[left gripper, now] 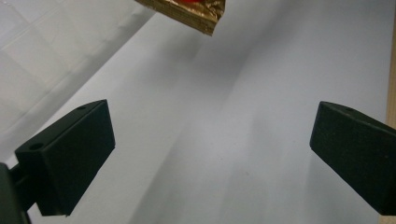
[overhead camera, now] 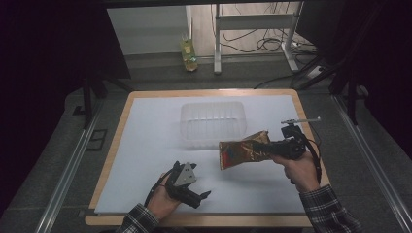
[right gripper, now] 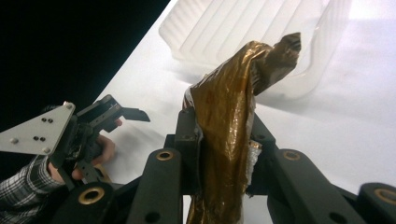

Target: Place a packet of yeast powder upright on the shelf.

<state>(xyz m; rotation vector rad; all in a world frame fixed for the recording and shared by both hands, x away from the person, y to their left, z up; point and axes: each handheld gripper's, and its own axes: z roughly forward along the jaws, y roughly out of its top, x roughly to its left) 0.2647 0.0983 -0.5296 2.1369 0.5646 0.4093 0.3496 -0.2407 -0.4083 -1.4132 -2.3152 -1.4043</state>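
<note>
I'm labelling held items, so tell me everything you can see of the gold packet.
The gold packet is a crinkled, shiny foil pouch with red print on one face. The right gripper is shut on one end, holding it in the air above the white table, just in front of the clear tub. Its free end points toward the person's left side. Nothing else touches it.

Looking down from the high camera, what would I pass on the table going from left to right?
Left tongs, open and empty → clear plastic tub → gold snack bag → right tongs, shut on the bag.
</note>
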